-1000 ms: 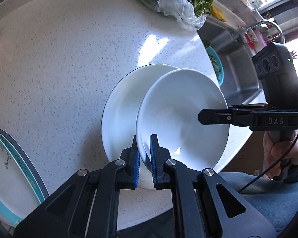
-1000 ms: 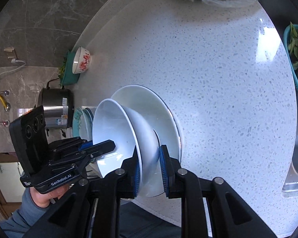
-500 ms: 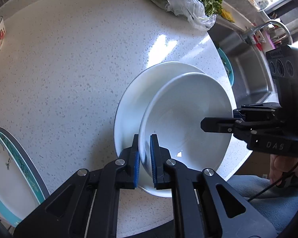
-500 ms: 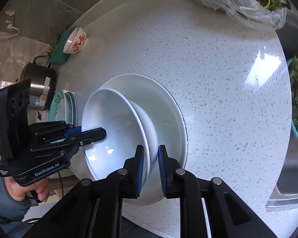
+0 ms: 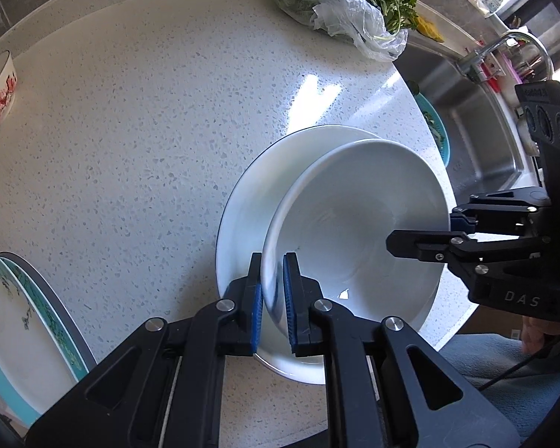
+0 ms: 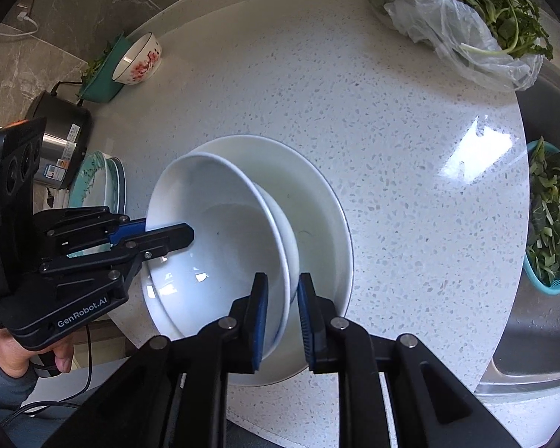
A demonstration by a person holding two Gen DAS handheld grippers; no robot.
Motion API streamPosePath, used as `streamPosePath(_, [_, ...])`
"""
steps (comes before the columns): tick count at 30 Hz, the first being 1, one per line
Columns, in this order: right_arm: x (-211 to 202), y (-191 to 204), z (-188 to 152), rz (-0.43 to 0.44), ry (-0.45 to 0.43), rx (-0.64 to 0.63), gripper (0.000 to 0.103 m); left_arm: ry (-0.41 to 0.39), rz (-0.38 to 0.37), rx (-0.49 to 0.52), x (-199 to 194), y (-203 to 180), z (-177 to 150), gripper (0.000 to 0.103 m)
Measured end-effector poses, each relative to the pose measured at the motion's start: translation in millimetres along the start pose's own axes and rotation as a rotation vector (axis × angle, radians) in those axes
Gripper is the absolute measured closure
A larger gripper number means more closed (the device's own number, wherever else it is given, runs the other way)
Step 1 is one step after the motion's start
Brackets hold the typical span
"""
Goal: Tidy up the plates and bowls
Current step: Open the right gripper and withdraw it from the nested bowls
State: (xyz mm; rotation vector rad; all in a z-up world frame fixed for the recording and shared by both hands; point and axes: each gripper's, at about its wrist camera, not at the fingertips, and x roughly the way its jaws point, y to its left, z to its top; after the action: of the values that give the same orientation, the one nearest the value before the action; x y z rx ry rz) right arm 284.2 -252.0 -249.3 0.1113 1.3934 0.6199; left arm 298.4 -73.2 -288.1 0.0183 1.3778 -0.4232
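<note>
white bowl (image 5: 354, 246) sits tilted in the plate (image 5: 276, 171), its rim pinched by left tool (image 5: 271, 298) and right tool (image 6: 283, 317).

Right tongs (image 6: 283, 300) and left tongs (image 6: 156, 234) grip opposite rims of a white bowl (image 6: 220, 246), tilted over a plate (image 6: 317, 201) on the speckled surface (image 6: 392, 130).

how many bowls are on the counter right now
3. The white bowl gripped by both tongs sits in a wider white bowl on the counter. A flowered bowl stands at the far left edge. Others may be hidden.
</note>
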Motion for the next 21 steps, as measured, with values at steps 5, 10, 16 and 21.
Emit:
streamPosePath(5, [-9, 3, -2, -0.008, -0.019, -0.011, 0.064, -0.014, -0.006, -0.002, 1, 0, -1, 0.089])
streamPosePath(10, [-16, 4, -5, -0.015, -0.043, -0.009, 0.055, -0.054, -0.017, -0.012, -7, 1, -1, 0.08])
streamPosePath(16, [-28, 3, -7, -0.004, -0.05, 0.001, 0.055, -0.105, -0.058, -0.028, -26, -4, -1, 0.038])
streamPosePath(21, [-53, -7, 4, 0.06, -0.109, 0.059, 0.037, -0.194, -0.133, -0.093, -62, 14, -4, 0.011])
